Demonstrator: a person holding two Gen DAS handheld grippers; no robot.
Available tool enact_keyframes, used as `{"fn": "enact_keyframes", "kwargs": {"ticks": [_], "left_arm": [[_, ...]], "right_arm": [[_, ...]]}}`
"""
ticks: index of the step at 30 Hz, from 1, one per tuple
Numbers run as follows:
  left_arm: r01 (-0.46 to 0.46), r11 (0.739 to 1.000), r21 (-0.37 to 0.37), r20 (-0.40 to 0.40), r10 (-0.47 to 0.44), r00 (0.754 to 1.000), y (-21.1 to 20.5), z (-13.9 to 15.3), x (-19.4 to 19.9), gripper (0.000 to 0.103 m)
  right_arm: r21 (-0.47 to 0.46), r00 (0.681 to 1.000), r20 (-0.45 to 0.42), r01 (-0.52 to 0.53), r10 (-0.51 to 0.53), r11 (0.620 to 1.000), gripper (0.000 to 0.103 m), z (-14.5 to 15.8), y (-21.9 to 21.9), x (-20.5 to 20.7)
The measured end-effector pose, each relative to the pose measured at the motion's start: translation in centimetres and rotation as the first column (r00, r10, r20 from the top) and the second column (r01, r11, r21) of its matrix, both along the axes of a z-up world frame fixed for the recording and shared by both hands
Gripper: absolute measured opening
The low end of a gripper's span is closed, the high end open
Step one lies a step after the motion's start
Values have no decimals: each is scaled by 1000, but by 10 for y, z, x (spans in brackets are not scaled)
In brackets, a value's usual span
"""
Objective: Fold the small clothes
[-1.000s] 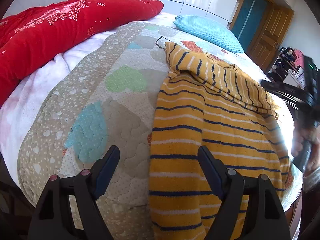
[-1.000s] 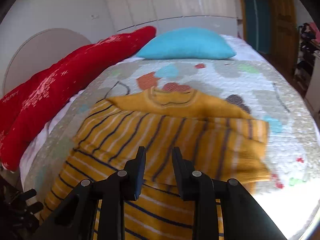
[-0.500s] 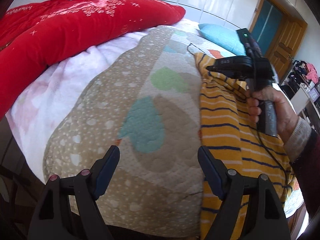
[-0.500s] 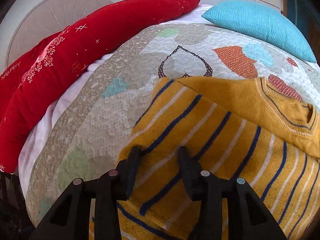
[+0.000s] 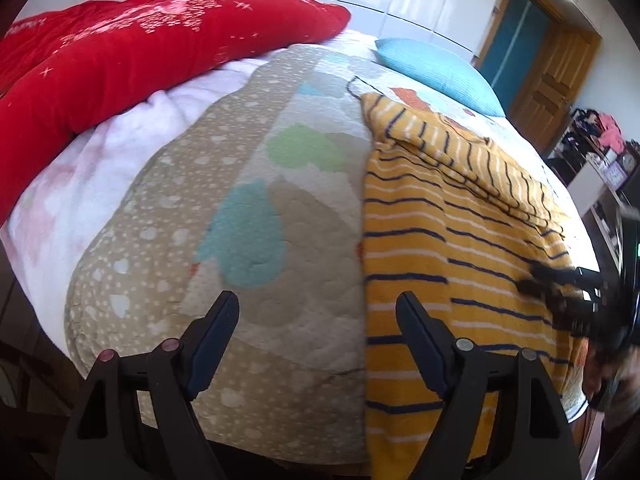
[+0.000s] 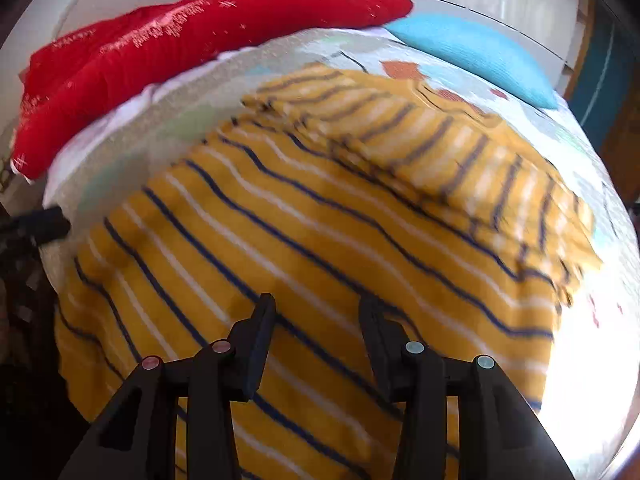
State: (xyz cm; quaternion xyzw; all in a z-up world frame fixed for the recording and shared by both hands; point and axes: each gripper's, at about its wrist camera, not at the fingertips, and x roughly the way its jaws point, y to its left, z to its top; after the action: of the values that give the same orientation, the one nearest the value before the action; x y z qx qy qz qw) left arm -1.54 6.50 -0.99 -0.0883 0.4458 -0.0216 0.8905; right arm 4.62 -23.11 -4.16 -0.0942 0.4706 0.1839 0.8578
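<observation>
A yellow sweater [image 5: 452,248] with blue and white stripes lies flat on the quilted bed, its sleeves folded across the upper body. In the right wrist view the sweater [image 6: 320,232] fills the middle. My left gripper [image 5: 318,320] is open and empty, above the quilt [image 5: 240,208] just left of the sweater's left edge. My right gripper [image 6: 316,320] is open and empty, above the sweater's lower body. The right gripper also shows blurred in the left wrist view [image 5: 560,292], over the sweater's right side. The left gripper's tip [image 6: 40,224] shows at the left edge of the right wrist view.
A red duvet [image 5: 120,56] lies along the bed's left side on a white blanket [image 5: 92,168]. A blue pillow [image 5: 436,72] sits at the head. A wooden door [image 5: 556,80] and a cluttered shelf [image 5: 600,152] stand to the right. The bed's near edge drops off below my grippers.
My right gripper has pulled back from the sweater's upper left corner to its lower body and opened wider. My left gripper has shifted slightly right toward the sweater's edge.
</observation>
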Motion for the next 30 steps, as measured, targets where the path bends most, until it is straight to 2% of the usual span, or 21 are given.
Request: {"fn": "enact_keyframes", "kwargs": {"ticks": [1, 3, 6, 9, 11, 14, 17, 20, 24, 30], "left_arm": [[11, 1000, 2, -4, -11, 1000, -5, 0, 1, 80], [33, 999, 6, -17, -33, 999, -15, -2, 3, 80], [59, 998, 10, -41, -59, 997, -28, -7, 4, 80], [79, 996, 29, -59, -77, 995, -42, -12, 5, 80], [86, 995, 49, -78, -81, 994, -49, -15, 7, 80], [80, 993, 86, -122, -69, 990, -56, -24, 10, 83], [91, 988, 123, -138, -74, 988, -64, -29, 11, 93], [98, 983, 157, -174, -70, 982, -70, -37, 13, 103], [80, 982, 170, -168, -51, 985, -72, -42, 12, 103], [54, 992, 118, -175, -32, 984, -65, -45, 11, 103]], "right_arm": [[5, 1000, -3, 31, -31, 1000, 48, -4, -17, -12], [77, 994, -15, 108, -107, 991, 48, -4, -55, -34], [71, 966, 3, 259, -260, 963, 50, -1, -98, -59], [187, 941, -6, 333, -338, 924, 50, 4, -129, -77], [229, 929, 3, 360, -370, 904, 55, 6, -139, -84], [242, 921, 15, 375, -390, 895, 58, 3, -139, -90], [250, 924, -1, 370, -382, 895, 58, -6, -131, -88], [256, 918, -14, 387, -397, 886, 66, -15, -126, -84], [272, 908, 1, 403, -419, 874, 78, -19, -120, -84], [314, 883, 23, 438, -468, 842, 87, -24, -115, -86]]}}
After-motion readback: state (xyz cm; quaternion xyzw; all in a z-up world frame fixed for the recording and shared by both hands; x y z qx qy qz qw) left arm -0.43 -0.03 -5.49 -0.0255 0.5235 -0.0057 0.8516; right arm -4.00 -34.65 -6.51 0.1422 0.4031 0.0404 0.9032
